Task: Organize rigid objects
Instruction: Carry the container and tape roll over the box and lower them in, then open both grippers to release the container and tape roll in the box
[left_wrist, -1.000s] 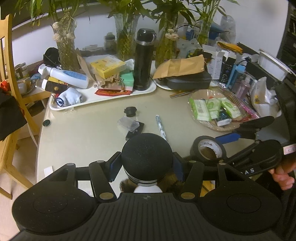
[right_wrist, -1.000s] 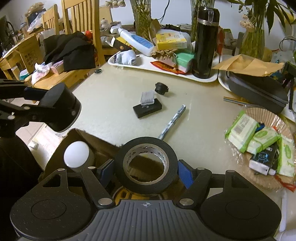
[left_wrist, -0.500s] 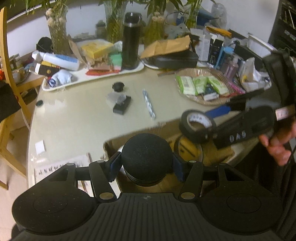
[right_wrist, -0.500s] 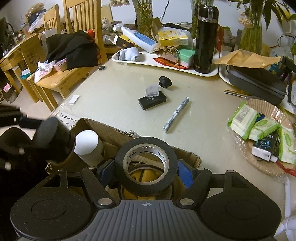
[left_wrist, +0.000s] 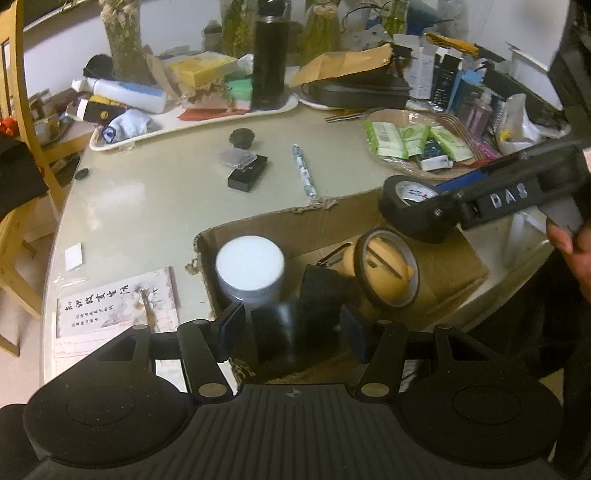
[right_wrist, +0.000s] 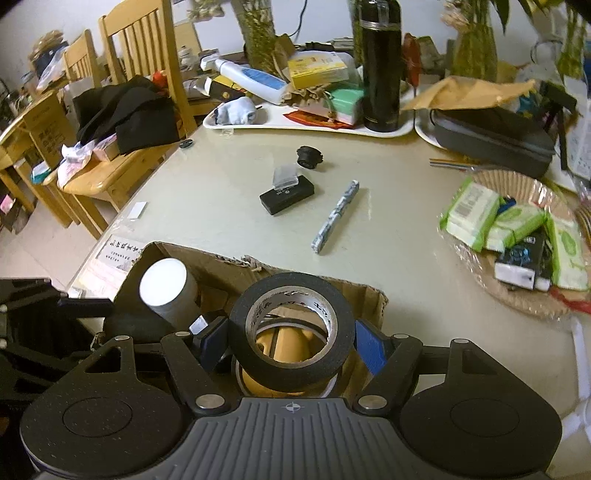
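An open cardboard box (left_wrist: 295, 225) stands at the table's near edge. Inside are a white-topped cylinder (left_wrist: 250, 264) and a tan tape roll (left_wrist: 388, 273). My left gripper (left_wrist: 291, 332) hangs over the box's near side. A black round-topped canister (left_wrist: 291, 332), blurred, sits between its pads and spans the gap. My right gripper (right_wrist: 291, 339) is shut on a black tape roll (right_wrist: 258, 354), held above the box (right_wrist: 221, 262) over the tan roll (right_wrist: 280, 343). In the left wrist view that black tape roll (left_wrist: 410, 199) and right gripper (left_wrist: 417, 210) hover at the box's right.
On the table beyond the box lie a patterned pen (left_wrist: 304, 175), a small black case (left_wrist: 247, 175) and a black cap (left_wrist: 242, 137). Further back are a cluttered white tray (left_wrist: 207, 120) and a black flask (left_wrist: 269, 55). A basket (left_wrist: 413, 168) of packets sits right; wooden chairs (right_wrist: 122, 92) stand left.
My left gripper has dropped and pulled back over the box, so its inside now shows. The black canister looks lower and blurred between the pads. The right gripper has hardly moved.
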